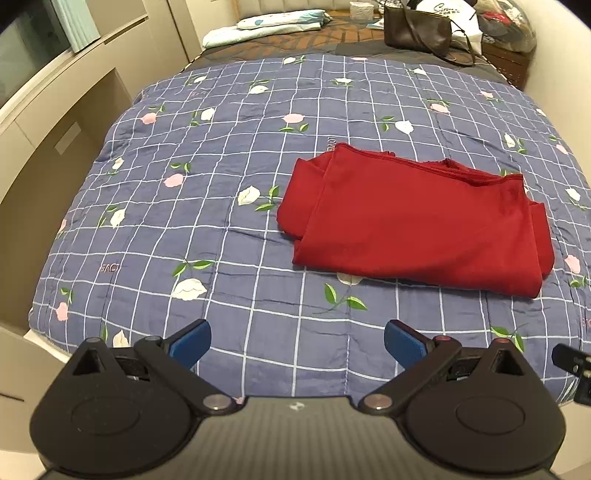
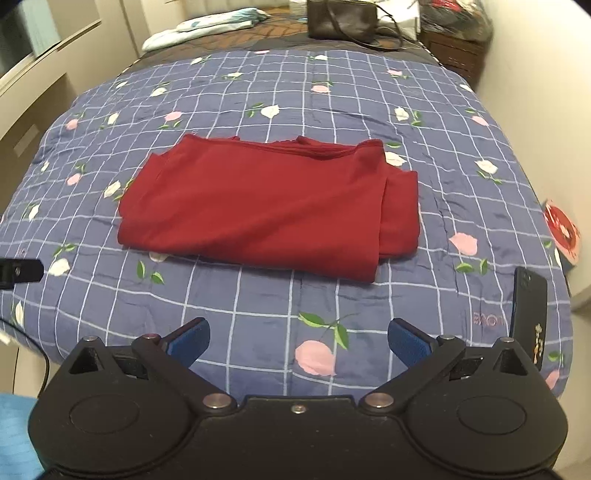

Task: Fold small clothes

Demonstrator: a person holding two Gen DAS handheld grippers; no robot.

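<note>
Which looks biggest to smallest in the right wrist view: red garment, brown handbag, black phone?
1. Red garment, clearly largest.
2. Brown handbag and black phone look similar; the phone is far nearer the camera, so no firm ranking.

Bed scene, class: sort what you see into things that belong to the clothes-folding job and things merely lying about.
Belongs to the job:
- red garment, folded on the quilt
- left hand-held gripper, open
- right hand-held gripper, open
- floral quilt, the work surface

Just lying about:
- brown handbag
- black phone
- folded pale bedding
</note>
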